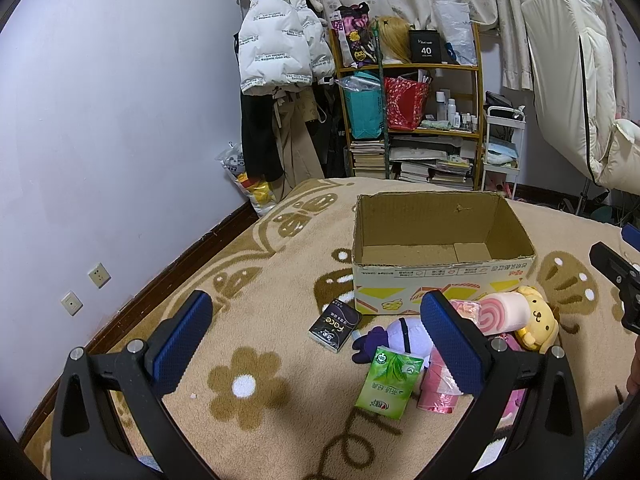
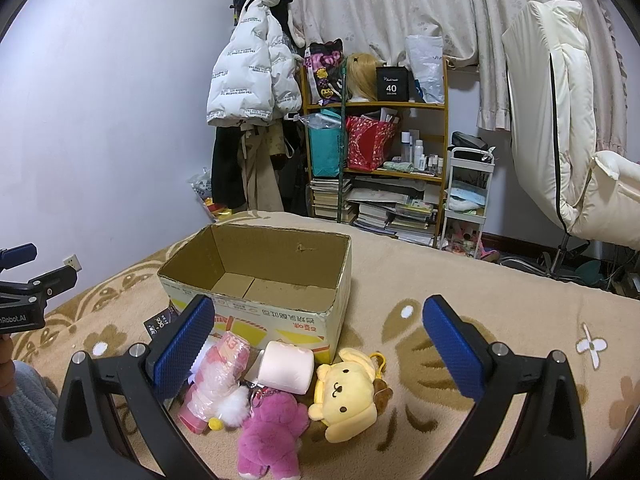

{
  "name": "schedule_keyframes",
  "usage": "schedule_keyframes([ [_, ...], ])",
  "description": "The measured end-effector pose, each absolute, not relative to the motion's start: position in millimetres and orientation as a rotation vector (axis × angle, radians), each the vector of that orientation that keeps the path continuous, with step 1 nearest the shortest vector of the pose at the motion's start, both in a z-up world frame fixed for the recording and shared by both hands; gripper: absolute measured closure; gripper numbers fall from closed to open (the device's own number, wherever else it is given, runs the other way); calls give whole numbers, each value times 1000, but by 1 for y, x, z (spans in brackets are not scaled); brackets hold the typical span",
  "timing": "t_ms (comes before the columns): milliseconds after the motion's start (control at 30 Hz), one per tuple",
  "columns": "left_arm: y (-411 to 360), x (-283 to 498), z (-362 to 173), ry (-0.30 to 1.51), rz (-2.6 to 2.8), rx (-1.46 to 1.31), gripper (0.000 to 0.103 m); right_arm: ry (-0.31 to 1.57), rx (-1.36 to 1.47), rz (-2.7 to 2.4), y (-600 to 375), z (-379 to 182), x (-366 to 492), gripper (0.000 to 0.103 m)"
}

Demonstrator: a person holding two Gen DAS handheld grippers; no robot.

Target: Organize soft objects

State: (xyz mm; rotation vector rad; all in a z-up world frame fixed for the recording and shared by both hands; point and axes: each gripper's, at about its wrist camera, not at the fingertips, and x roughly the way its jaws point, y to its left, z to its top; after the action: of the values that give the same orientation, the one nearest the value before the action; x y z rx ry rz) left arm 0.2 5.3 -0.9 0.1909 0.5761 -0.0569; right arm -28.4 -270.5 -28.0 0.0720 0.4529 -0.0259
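Both views are evenly and fairly brightly lit by soft indoor light with a cool cast; the source is out of frame. Shadows are faint, only thin dark rims under the cardboard box [image 1: 442, 252] and plush toys. No strong glare. Fisheye distortion bends the wall [image 1: 120, 120] and curtain [image 2: 400, 8] toward black vignetted corners. Focus is sharp throughout, with slight softening at the edges.
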Motion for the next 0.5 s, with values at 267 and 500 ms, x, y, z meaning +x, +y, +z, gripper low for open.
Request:
schedule_keyframes([
  [267,10,4,-1,579,-55,188,0,454,72,-26,-270,-28,-28,0],
  [500,10,4,-1,578,-55,189,0,455,72,-25,-270,-28,-28,0],
])
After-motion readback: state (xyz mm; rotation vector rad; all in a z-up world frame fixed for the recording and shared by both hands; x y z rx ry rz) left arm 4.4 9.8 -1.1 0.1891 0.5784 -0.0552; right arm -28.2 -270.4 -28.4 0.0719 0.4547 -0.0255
